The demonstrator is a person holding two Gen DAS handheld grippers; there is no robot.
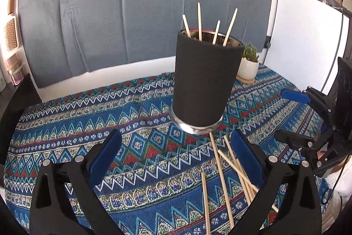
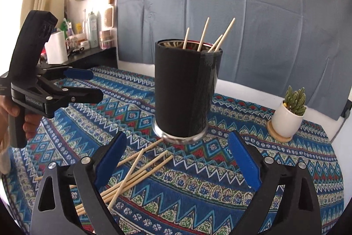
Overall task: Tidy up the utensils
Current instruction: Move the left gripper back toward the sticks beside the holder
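A black cylindrical holder with a steel rim stands upright on the patterned cloth, with several wooden chopsticks sticking out of it; it also shows in the right wrist view. Several loose chopsticks lie on the cloth in front of it, also in the right wrist view. My left gripper is open and empty, above the cloth just left of the loose chopsticks. My right gripper is open and empty, with the loose chopsticks by its left finger. Each gripper shows in the other's view, right and left.
A small cactus in a white pot stands on a wooden coaster right of the holder, also in the left wrist view. A grey-blue cloth hangs behind the table. A white fridge stands at the right, a cluttered shelf at the left.
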